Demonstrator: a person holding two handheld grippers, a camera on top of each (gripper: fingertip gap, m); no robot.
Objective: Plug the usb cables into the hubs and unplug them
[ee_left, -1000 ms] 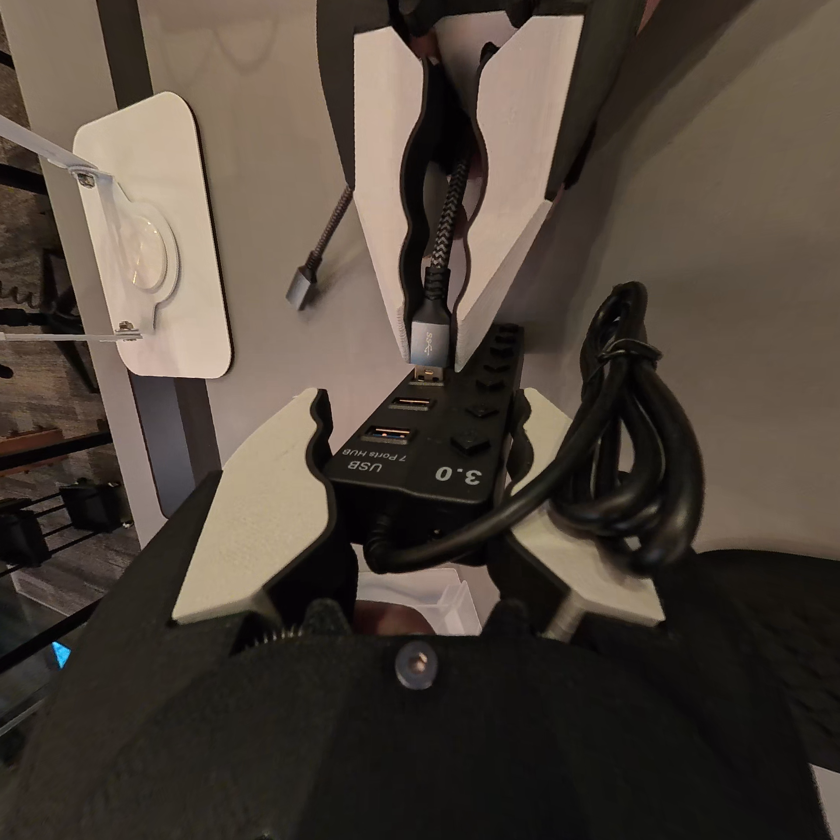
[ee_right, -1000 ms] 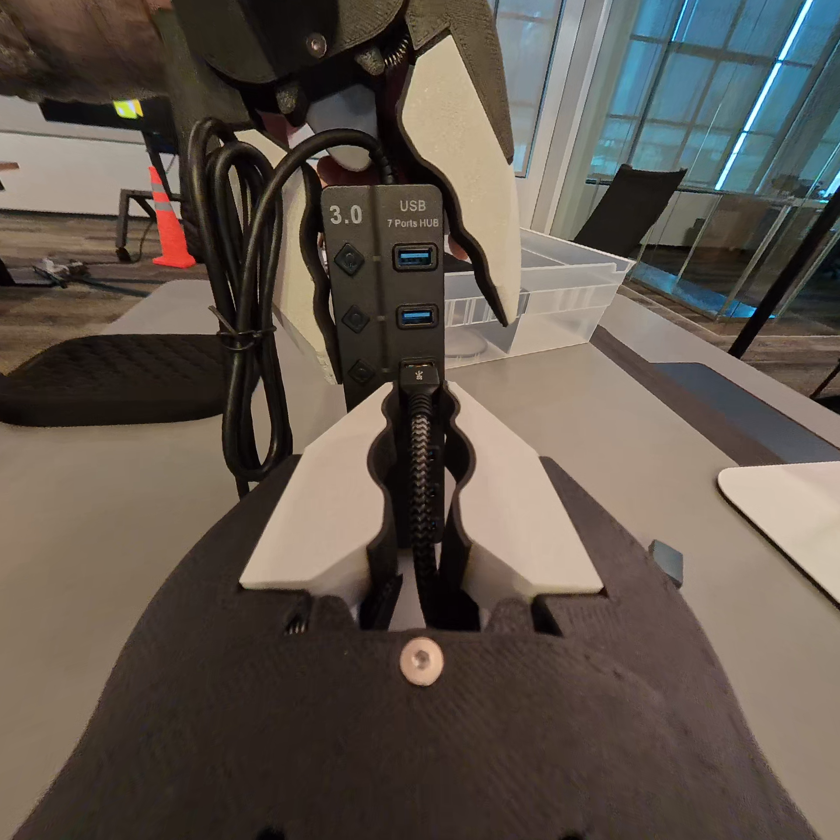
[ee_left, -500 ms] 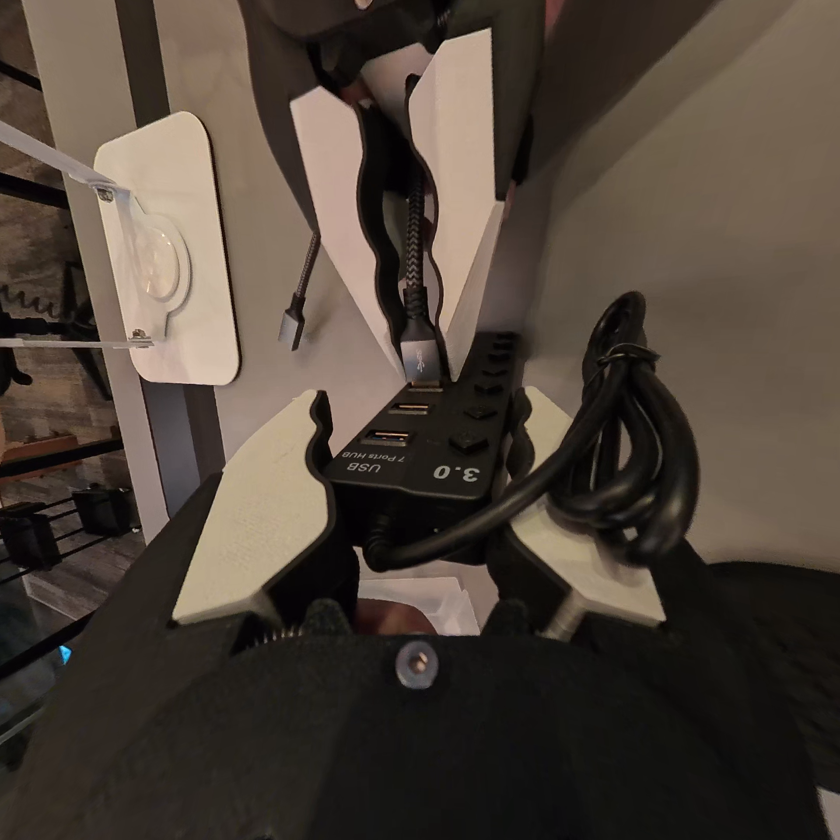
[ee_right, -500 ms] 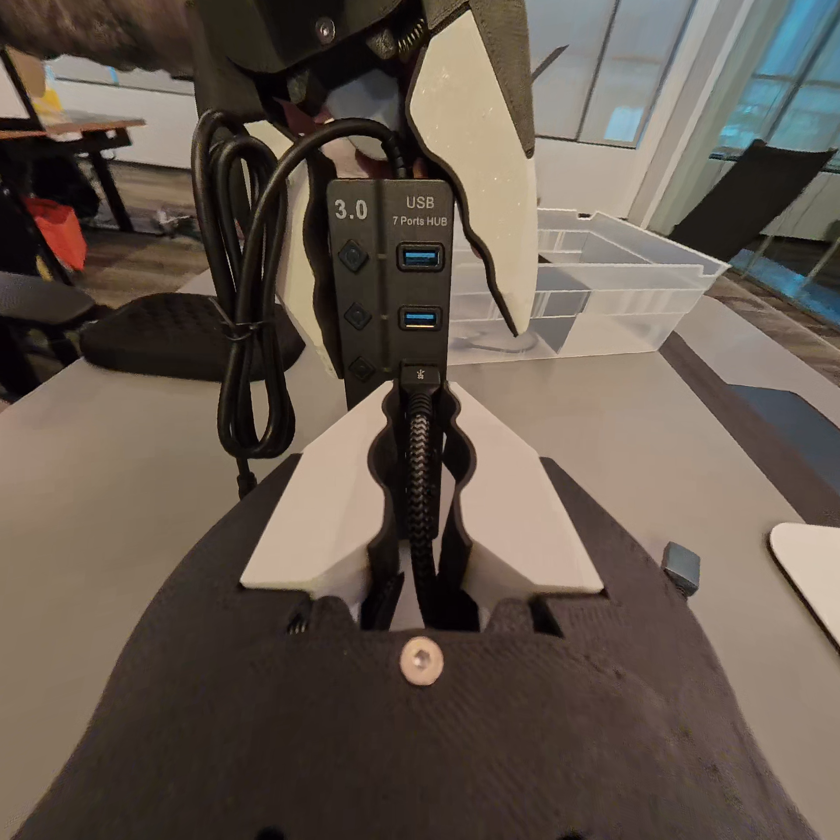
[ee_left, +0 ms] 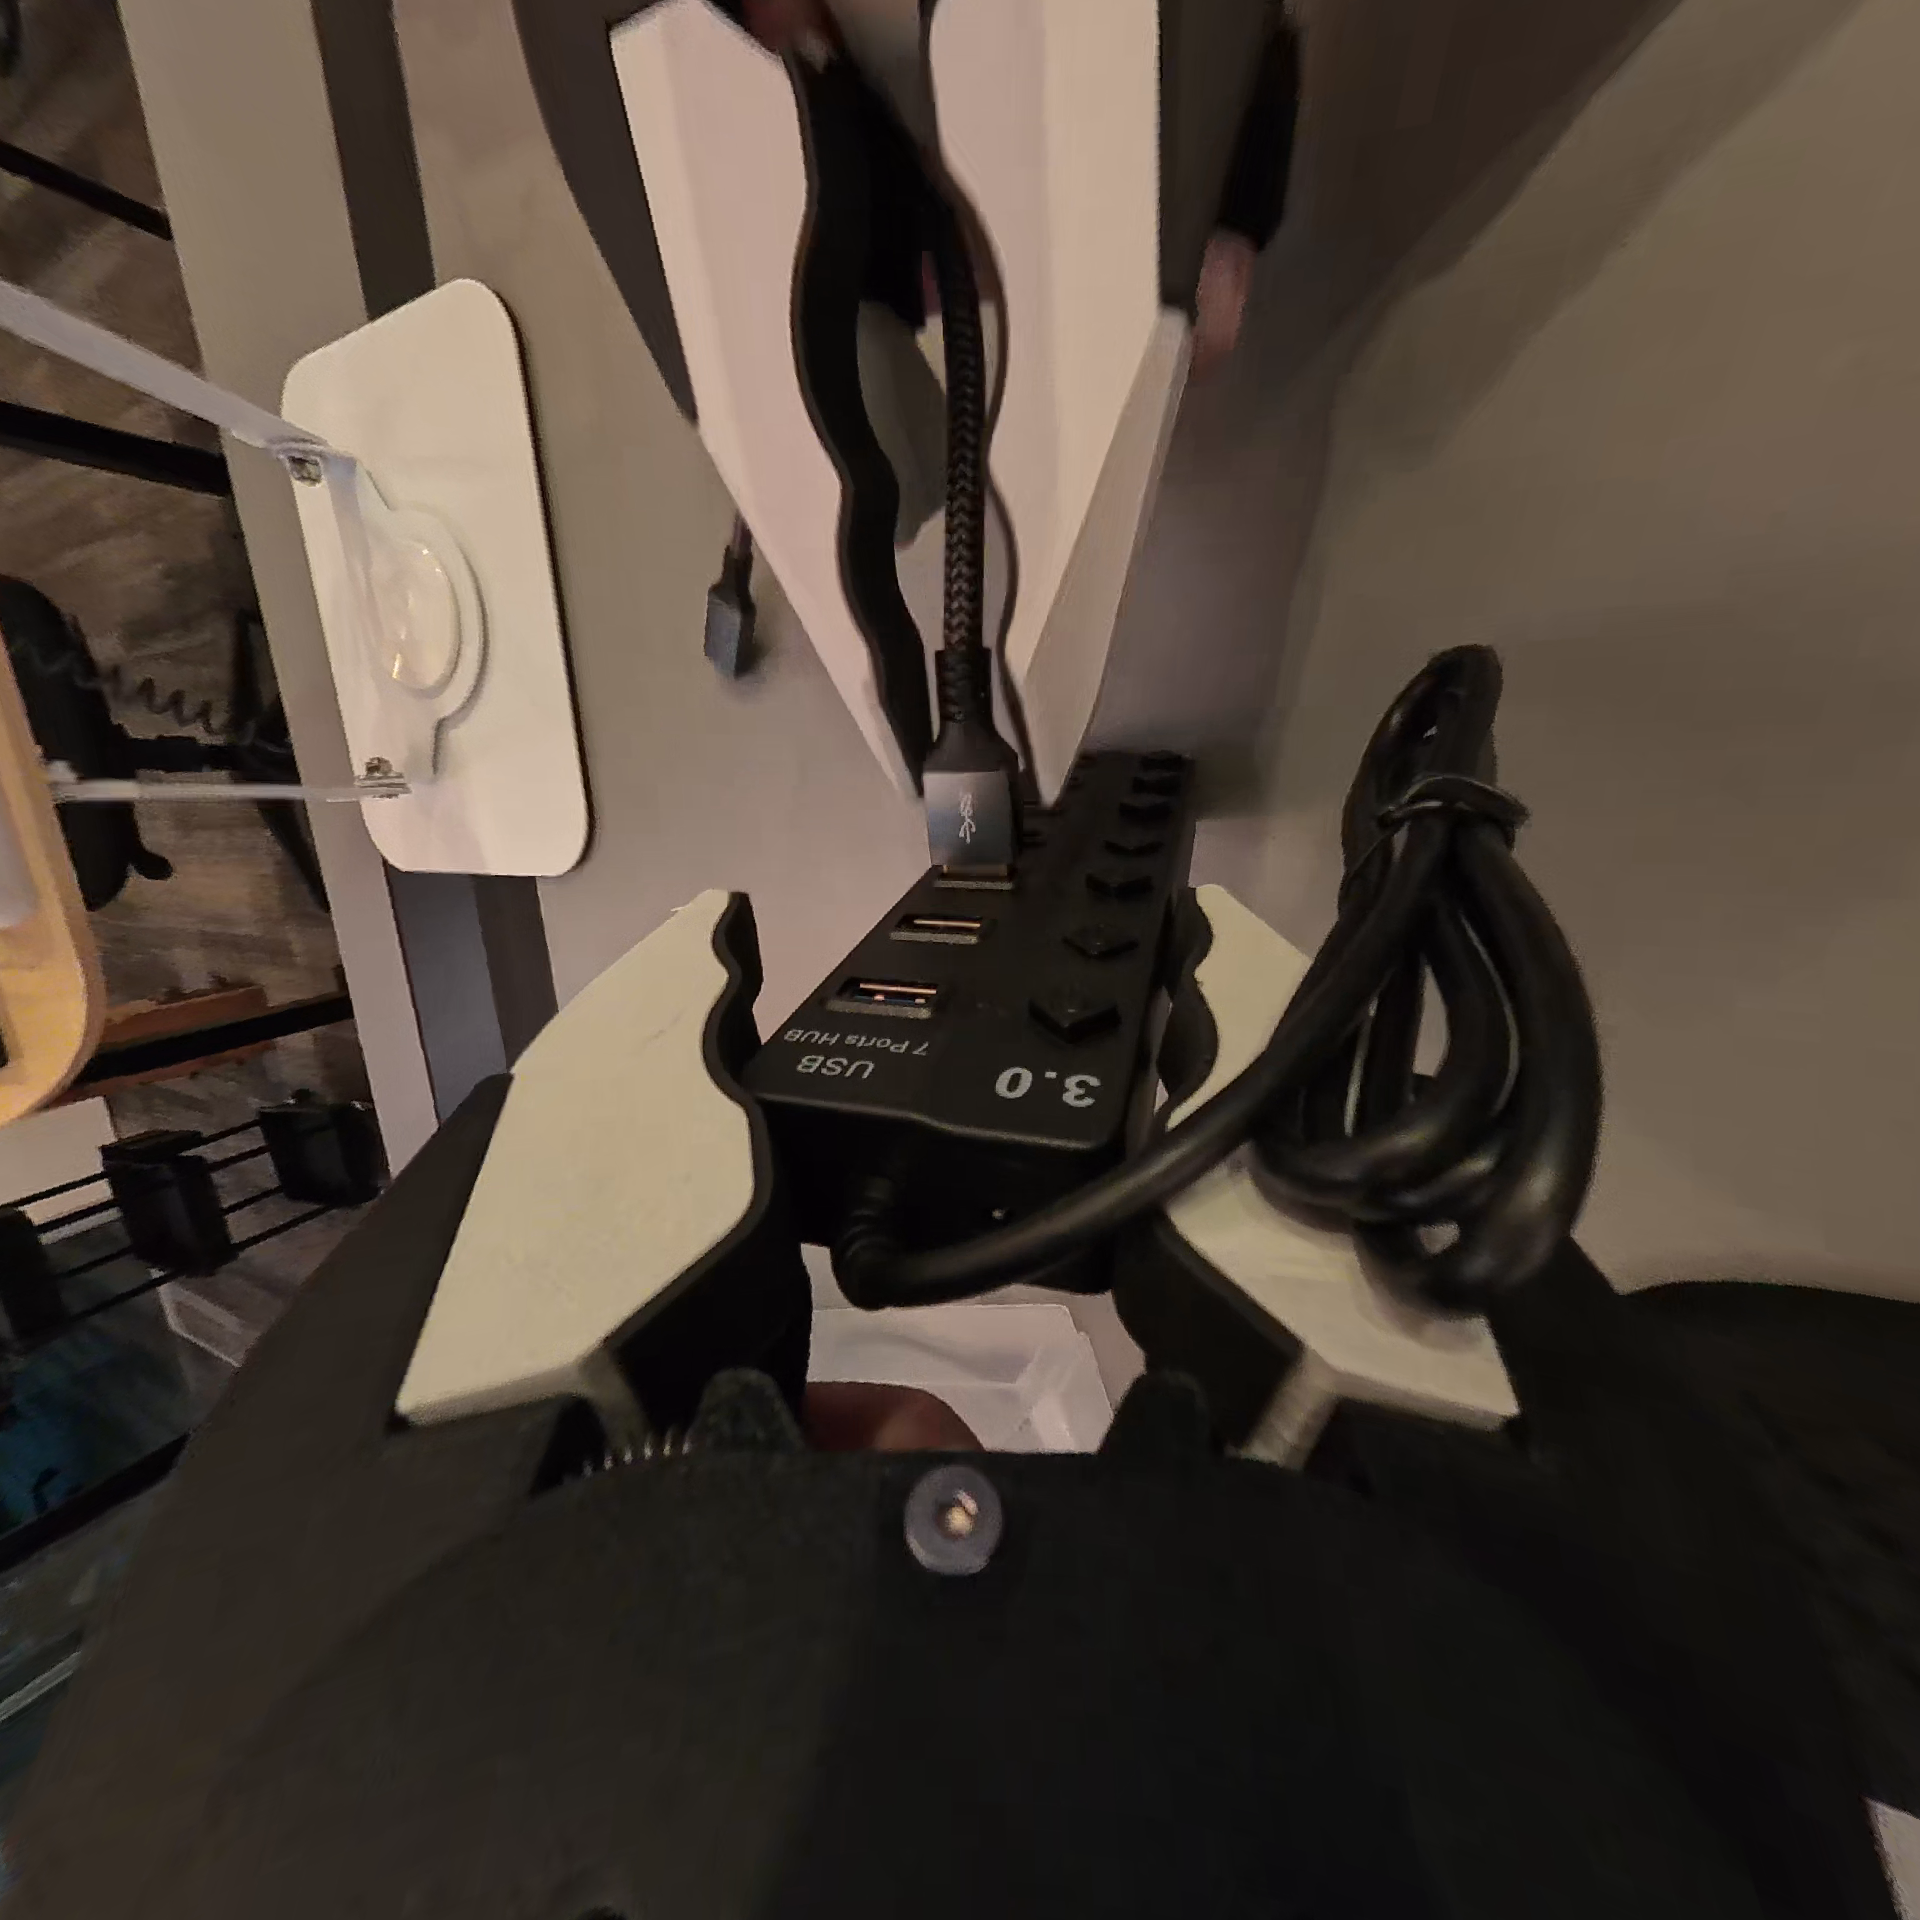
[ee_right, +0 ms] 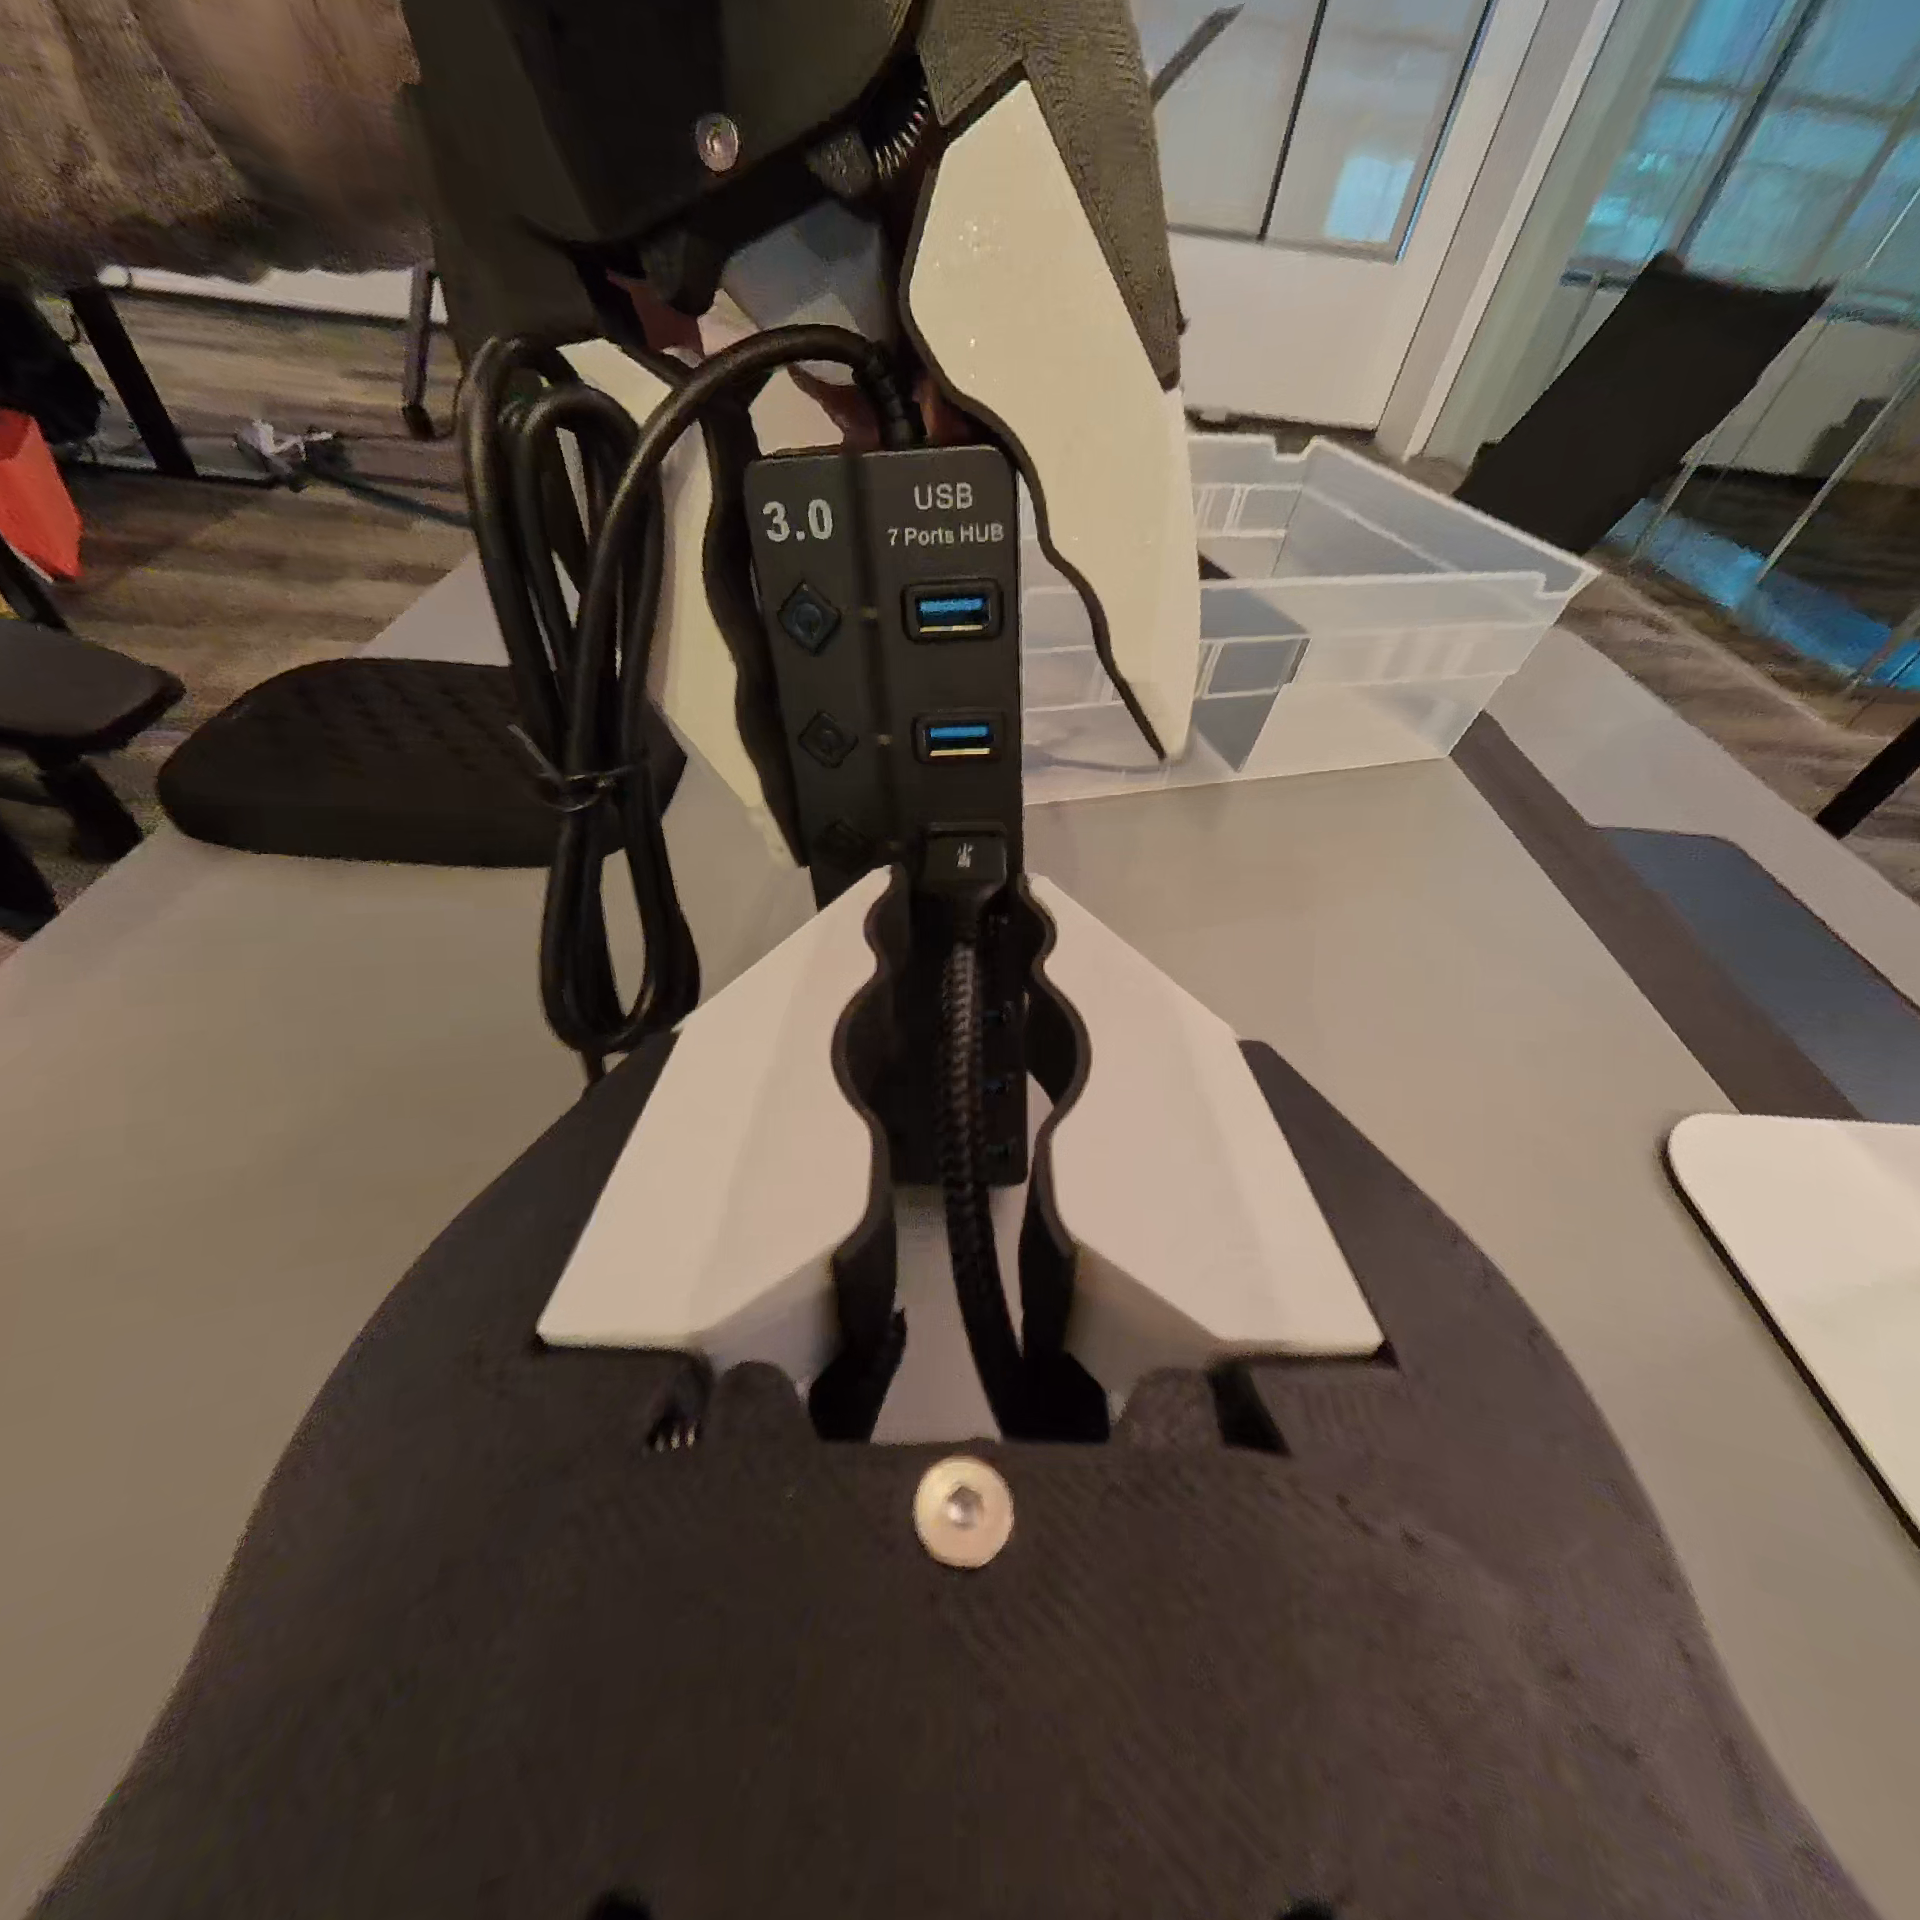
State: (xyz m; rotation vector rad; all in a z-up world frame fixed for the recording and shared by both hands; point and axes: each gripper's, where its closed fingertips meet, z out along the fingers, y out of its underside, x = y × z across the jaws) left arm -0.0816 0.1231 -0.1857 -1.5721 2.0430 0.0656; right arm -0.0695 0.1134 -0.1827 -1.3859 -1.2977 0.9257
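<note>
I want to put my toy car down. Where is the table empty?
Bare grey table lies between the clear bin and the white pad. It is crowded around the hub and its black cord.

Bare grey table (ee_right: pixel 1351 987) lies open right of the hub (ee_right: pixel 883 644); its coiled black cord (ee_right: pixel 582 727) crowds the left.

Your hub (ee_right: pixel 883 644) was matt black plastic, its own cord (ee_left: pixel 1455 1039) smooth and glossy. The cable (ee_left: pixel 961 499) you gripped wore braided cloth sleeving, with a satin metal plug (ee_left: pixel 971 821). The surface (ee_right: pixel 1351 987) looked smooth matt grey.
</note>
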